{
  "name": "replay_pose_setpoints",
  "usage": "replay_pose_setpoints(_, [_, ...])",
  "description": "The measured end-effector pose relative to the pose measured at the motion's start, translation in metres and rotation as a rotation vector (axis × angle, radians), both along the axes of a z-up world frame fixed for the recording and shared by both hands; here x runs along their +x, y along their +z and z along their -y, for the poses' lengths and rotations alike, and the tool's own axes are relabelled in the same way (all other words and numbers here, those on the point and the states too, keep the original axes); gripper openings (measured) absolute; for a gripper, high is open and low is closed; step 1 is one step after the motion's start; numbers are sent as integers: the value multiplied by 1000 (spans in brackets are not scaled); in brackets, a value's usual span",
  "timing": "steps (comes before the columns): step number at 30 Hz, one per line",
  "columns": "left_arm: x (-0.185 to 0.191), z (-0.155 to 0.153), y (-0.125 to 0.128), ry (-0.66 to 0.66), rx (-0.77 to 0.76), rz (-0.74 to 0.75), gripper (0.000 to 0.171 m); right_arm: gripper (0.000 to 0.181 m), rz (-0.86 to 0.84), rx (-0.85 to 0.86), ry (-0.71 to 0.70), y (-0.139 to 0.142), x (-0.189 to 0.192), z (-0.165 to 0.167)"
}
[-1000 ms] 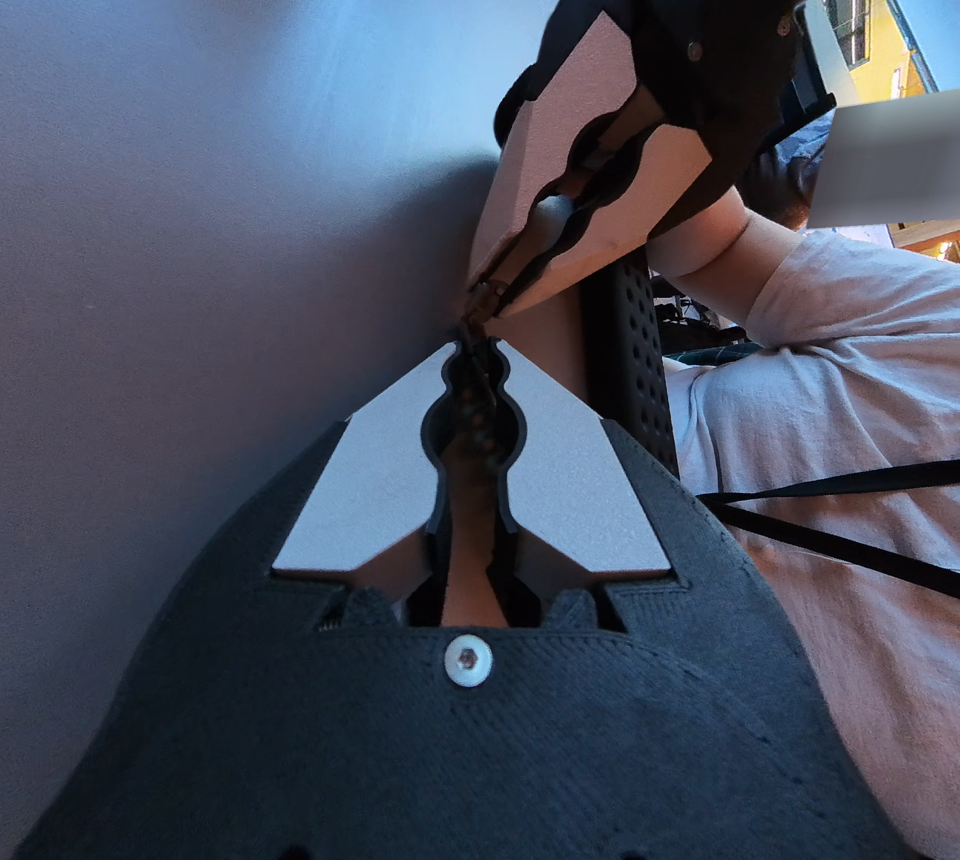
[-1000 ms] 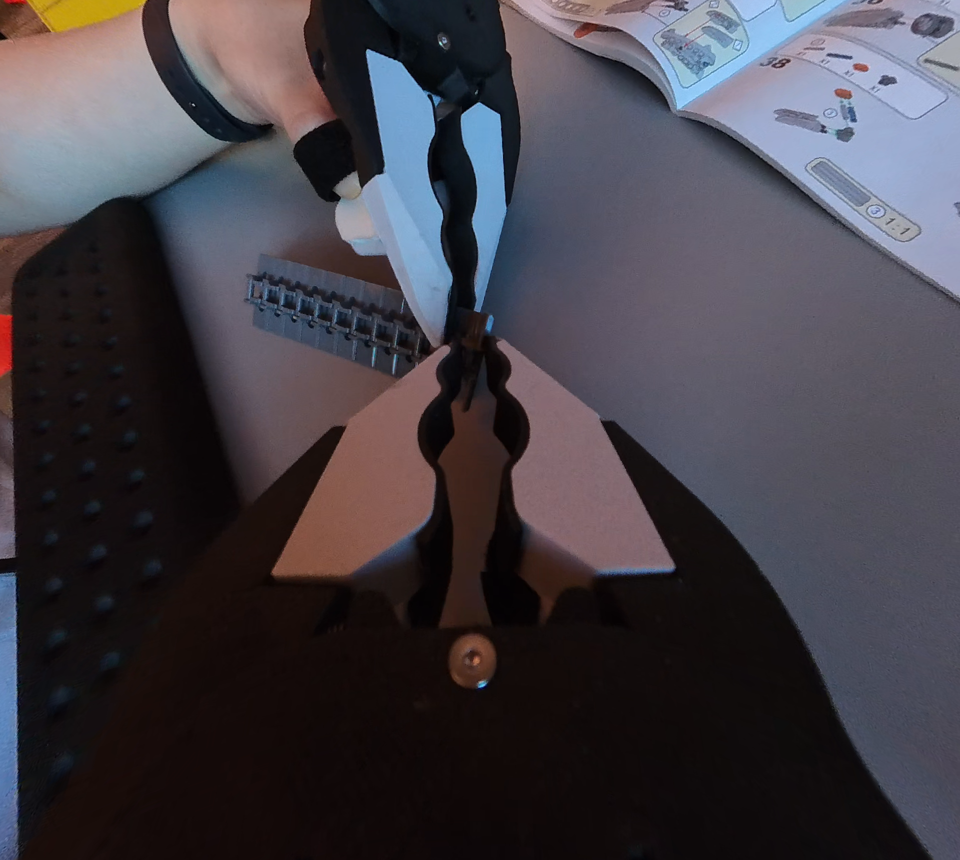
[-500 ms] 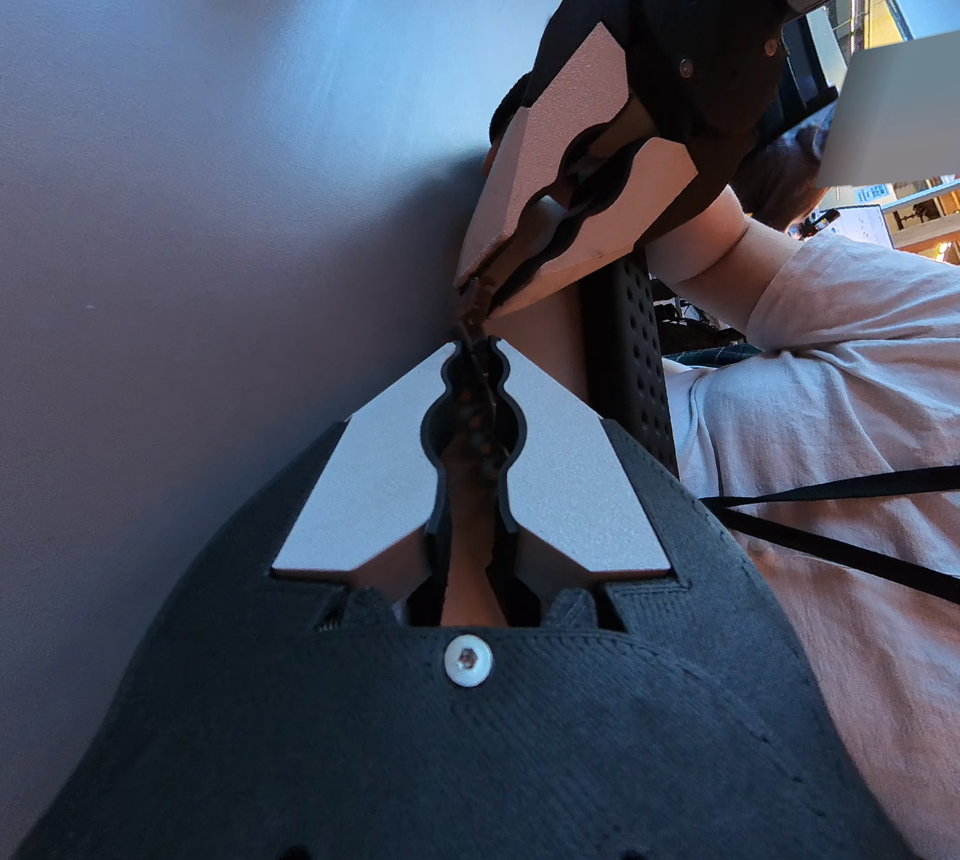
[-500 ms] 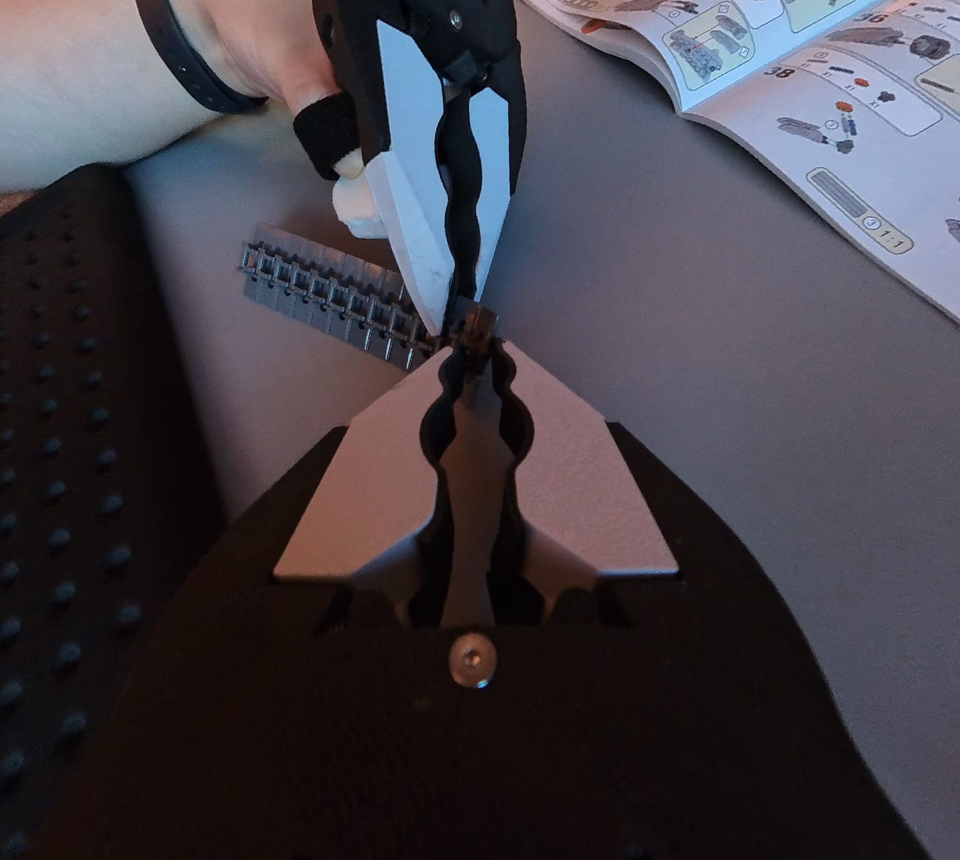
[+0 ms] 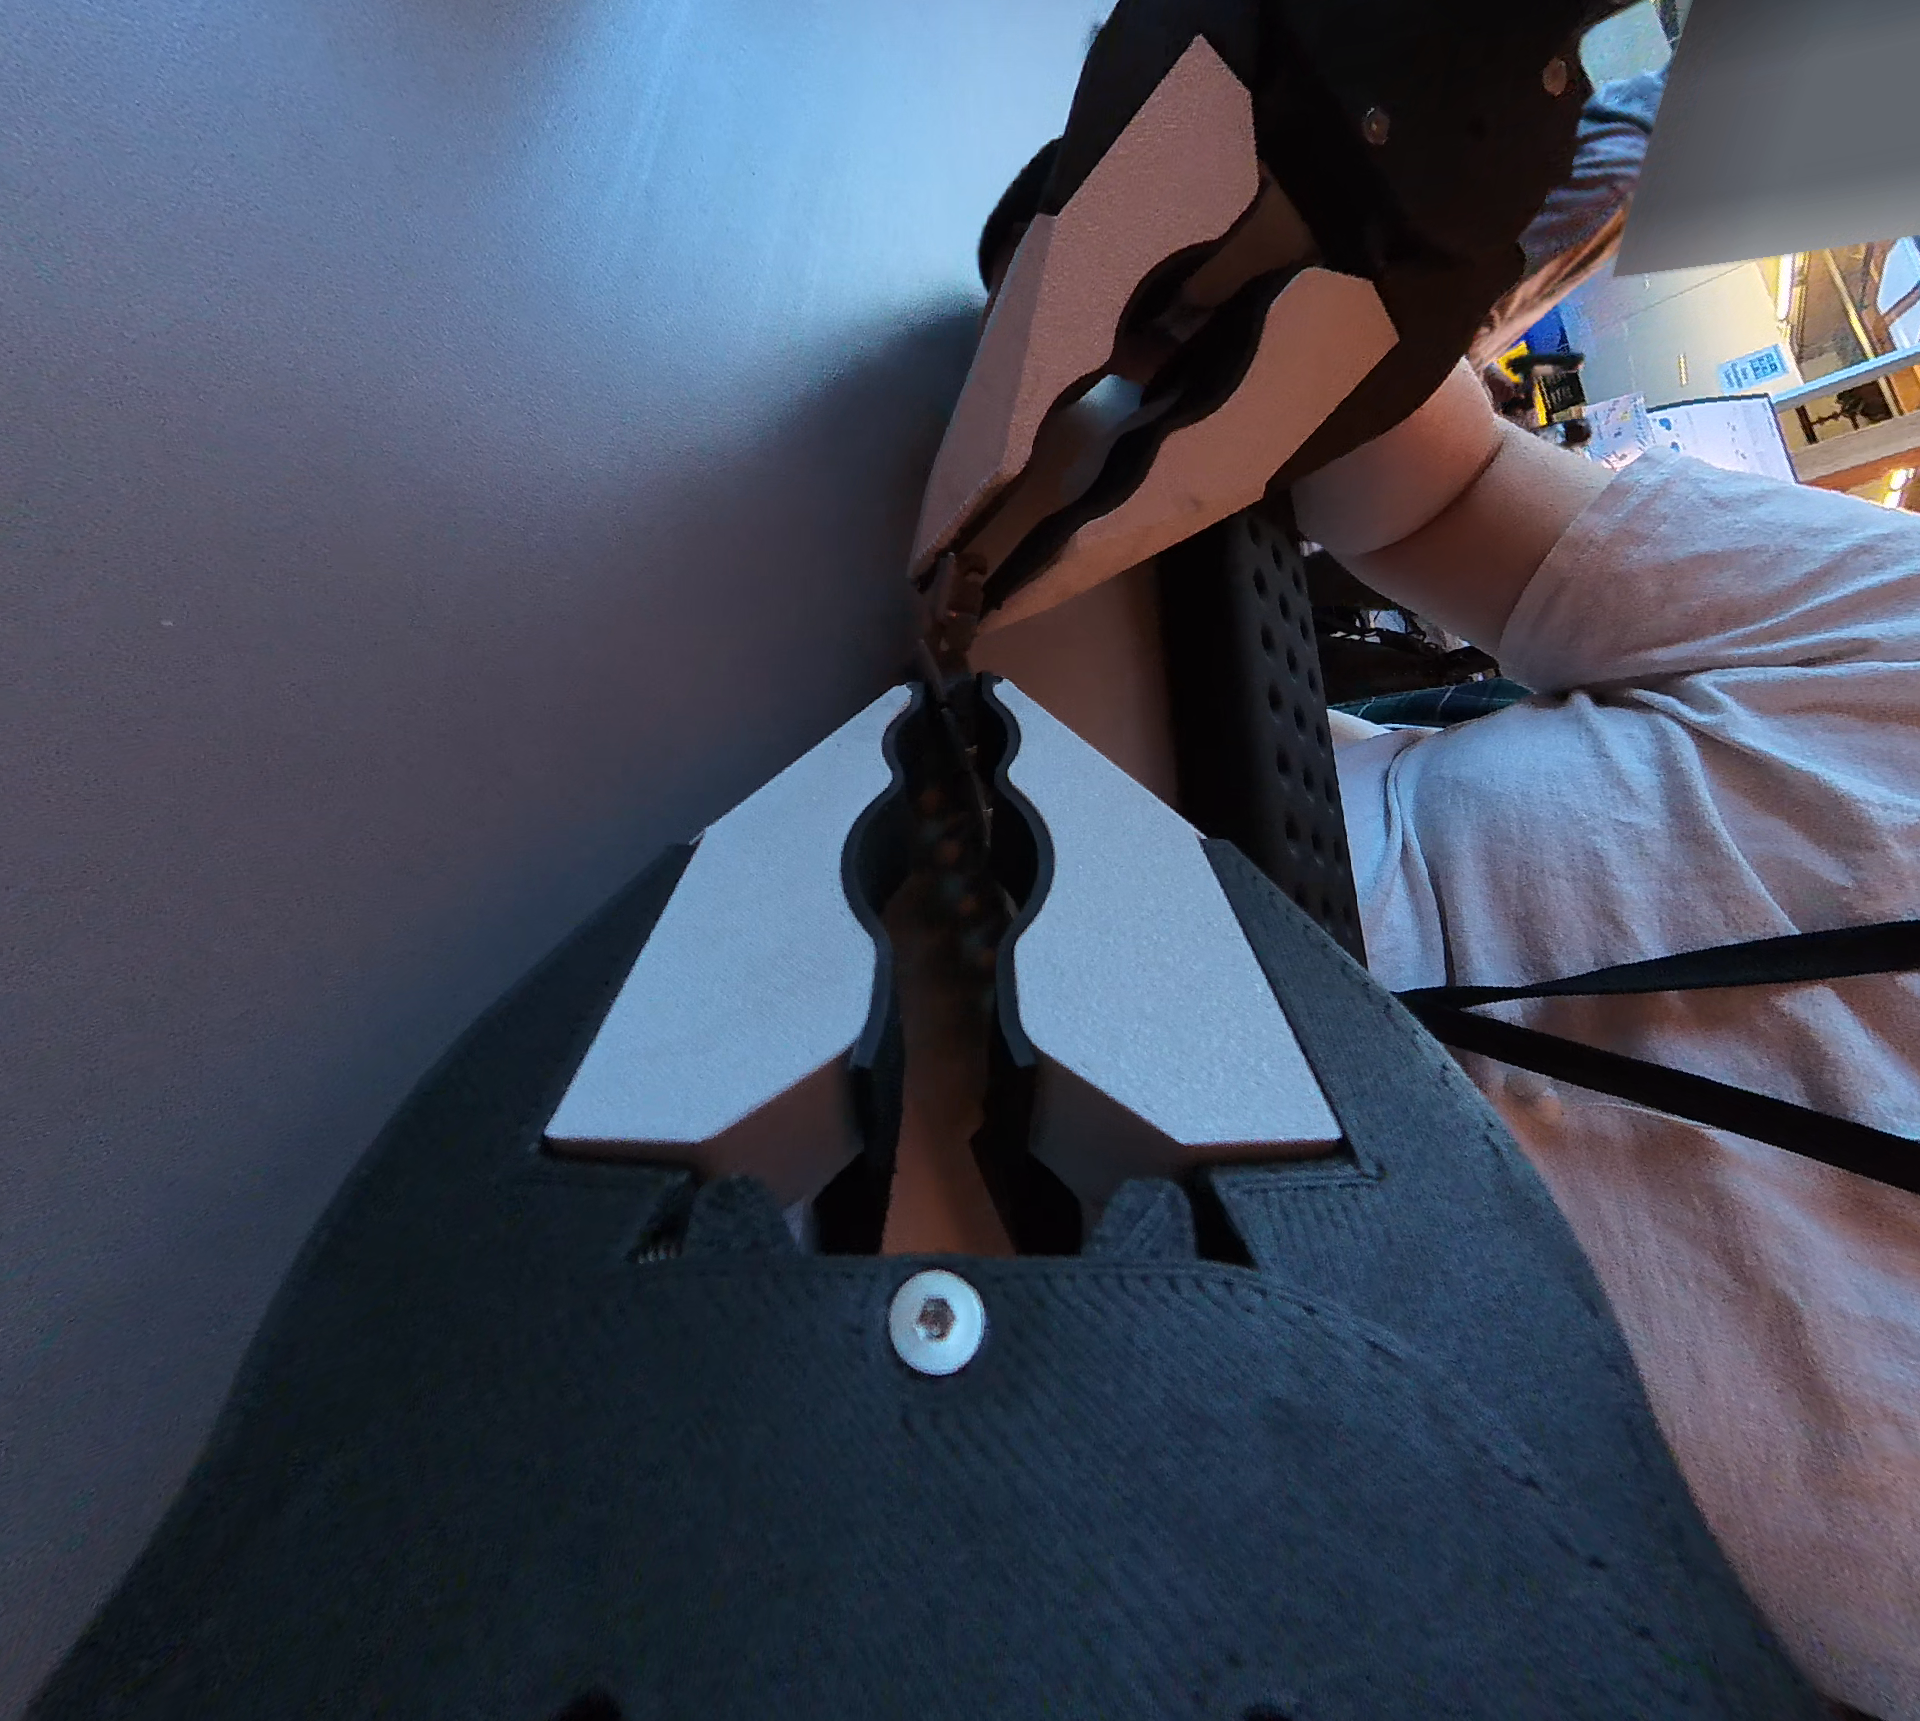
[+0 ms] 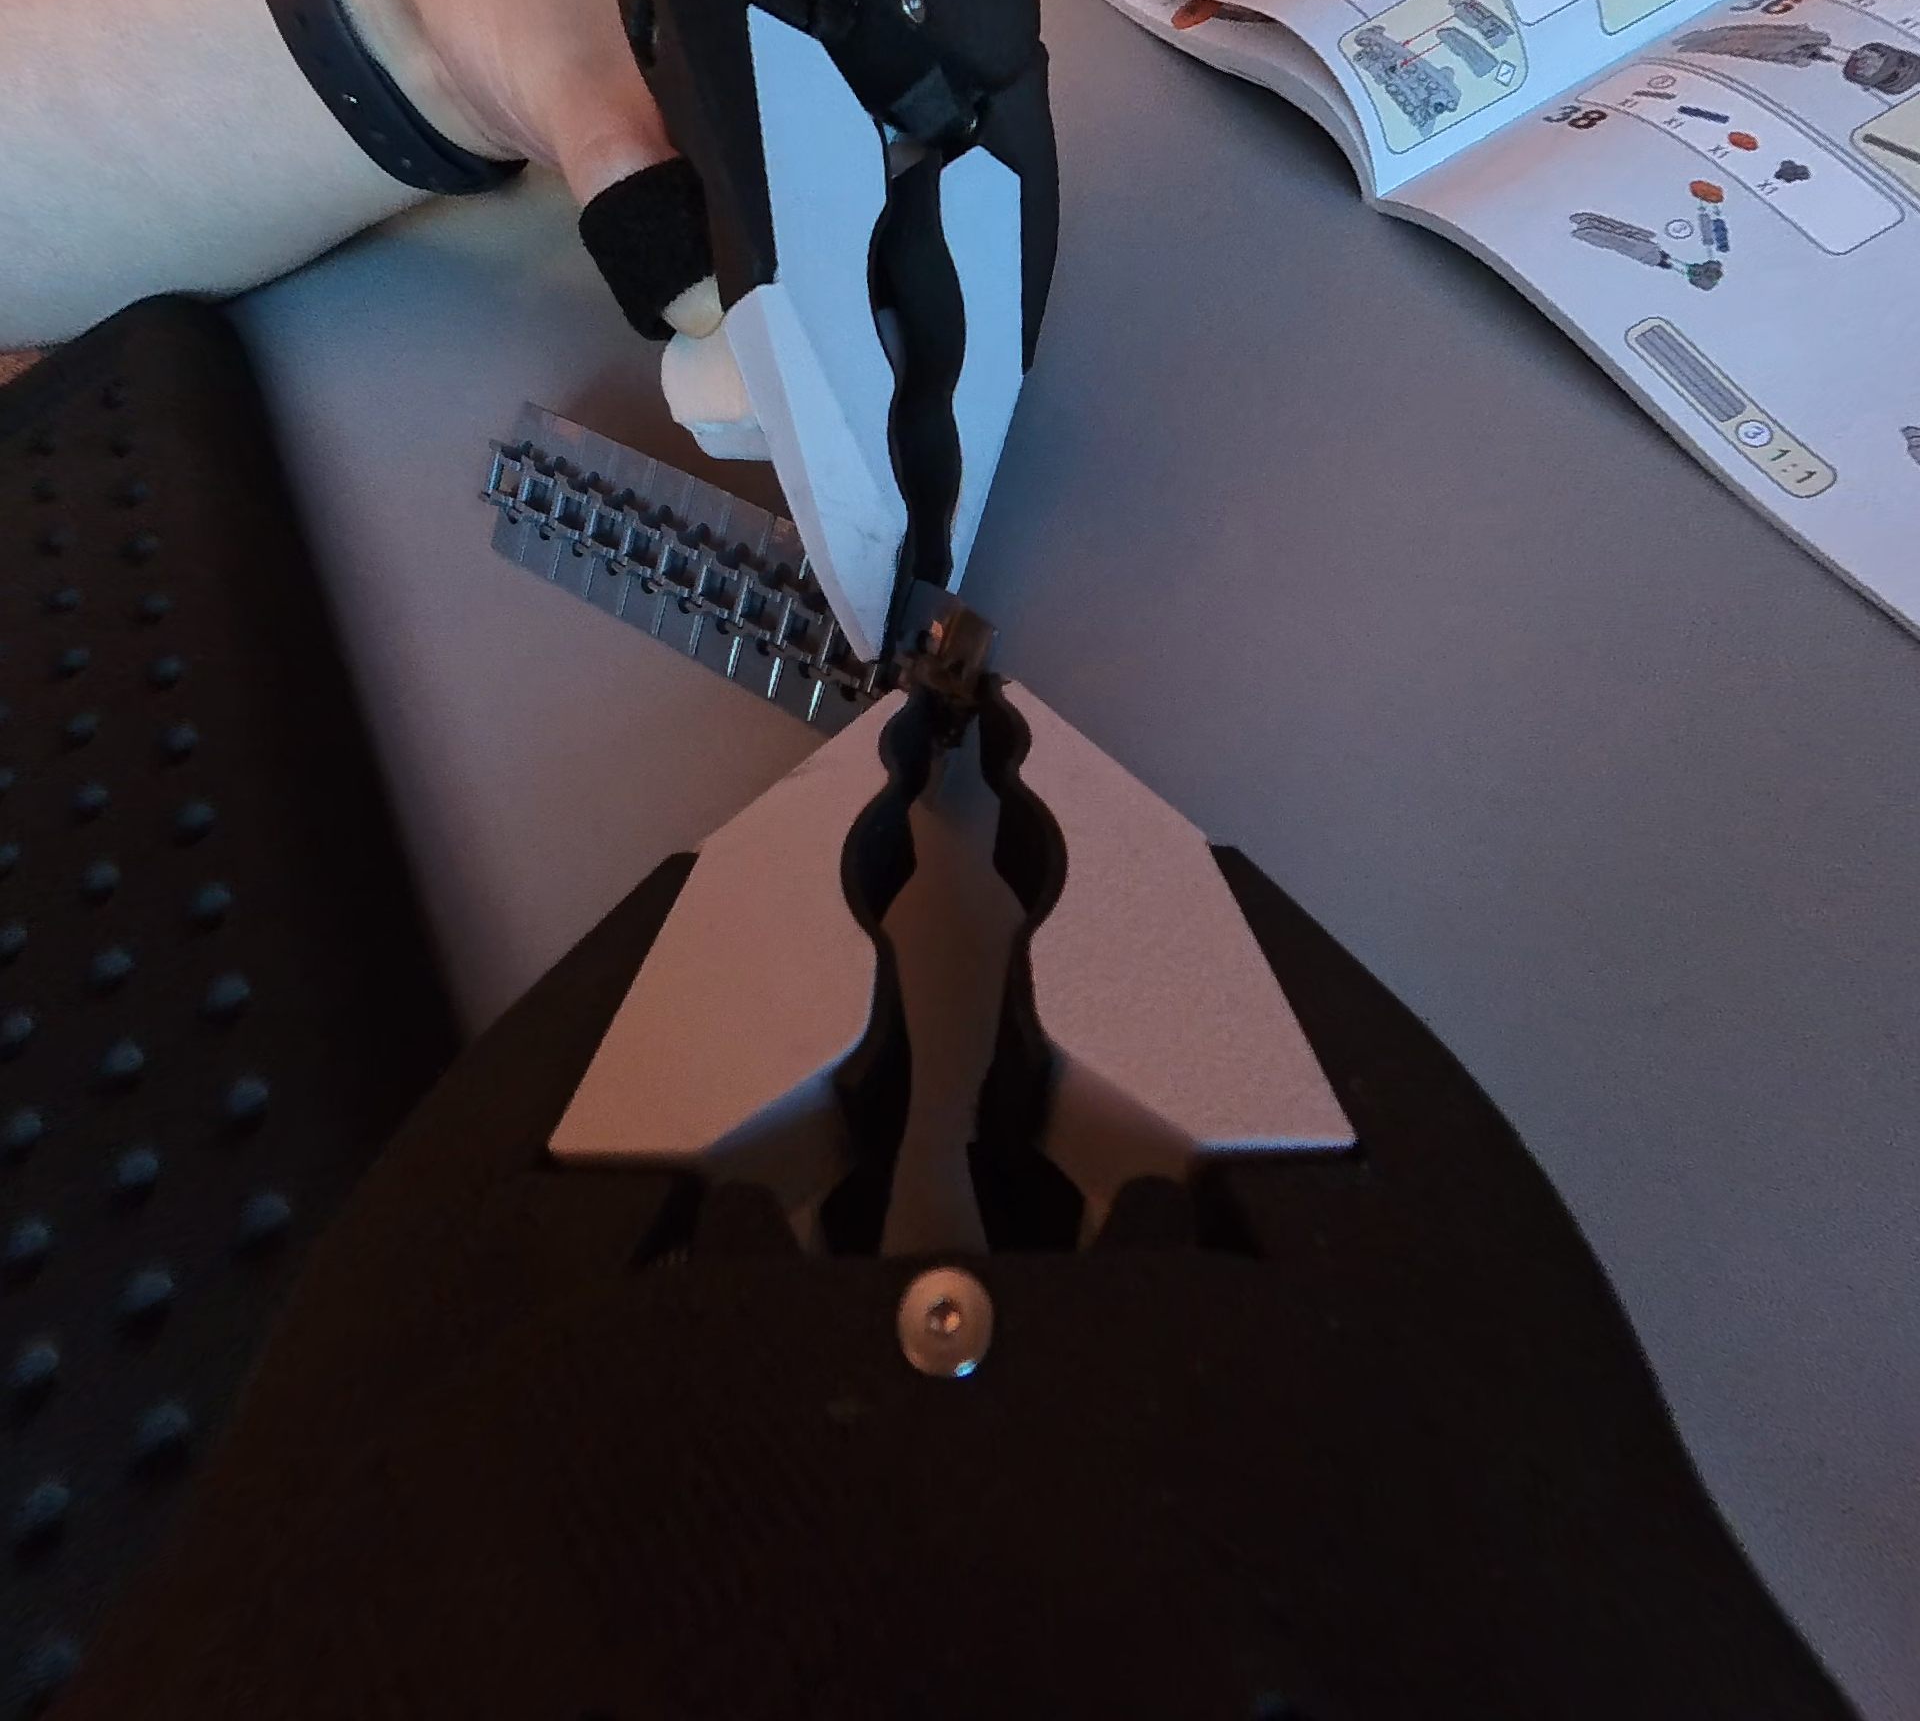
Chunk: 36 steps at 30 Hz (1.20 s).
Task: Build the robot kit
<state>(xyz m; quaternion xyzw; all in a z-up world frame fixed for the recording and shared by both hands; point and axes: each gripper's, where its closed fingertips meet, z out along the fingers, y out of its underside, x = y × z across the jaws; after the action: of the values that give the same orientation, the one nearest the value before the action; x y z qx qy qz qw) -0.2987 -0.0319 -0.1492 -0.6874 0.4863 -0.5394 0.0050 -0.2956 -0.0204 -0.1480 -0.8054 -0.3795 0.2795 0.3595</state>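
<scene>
While both are closing tip to tip, the left tool (image 6: 920, 632) is pinching the grey track strip (image 6: 665, 565), lying leftward on the counter (image 6: 1351, 736); the right tool (image 6: 951, 715) is clamping a small dark link (image 6: 958, 645) at its near end.

Open instruction booklet (image 6: 1621, 144) on grey table (image 6: 1351, 736); black studded mat (image 6: 135, 840) at its edge.

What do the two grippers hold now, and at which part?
Both are shut on one small dark link at the end of the grey track chain: left gripper from above, right gripper from below.
</scene>
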Motion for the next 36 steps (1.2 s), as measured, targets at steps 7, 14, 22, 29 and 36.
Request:
replay_pose_setpoints(7, [0,0,0,4,15,3,7,8,58,11,-1,-1,1,0])
replay_pose_setpoints(14, [1,0,1,15,5,20,7,8,134,62,-12,-3,2,-2])
replay_pose_setpoints(22, [1,3,2,-5,55,41,7,8,147,86,-36,-4,1,1])
replay_pose_setpoints(29, [1,4,1,-3,112,45,7,7,207,101,-62,-4,1,2])
replay_pose_setpoints(36, [1,5,0,-9,160,48,7,7,244,105,-67,-4,1,2])
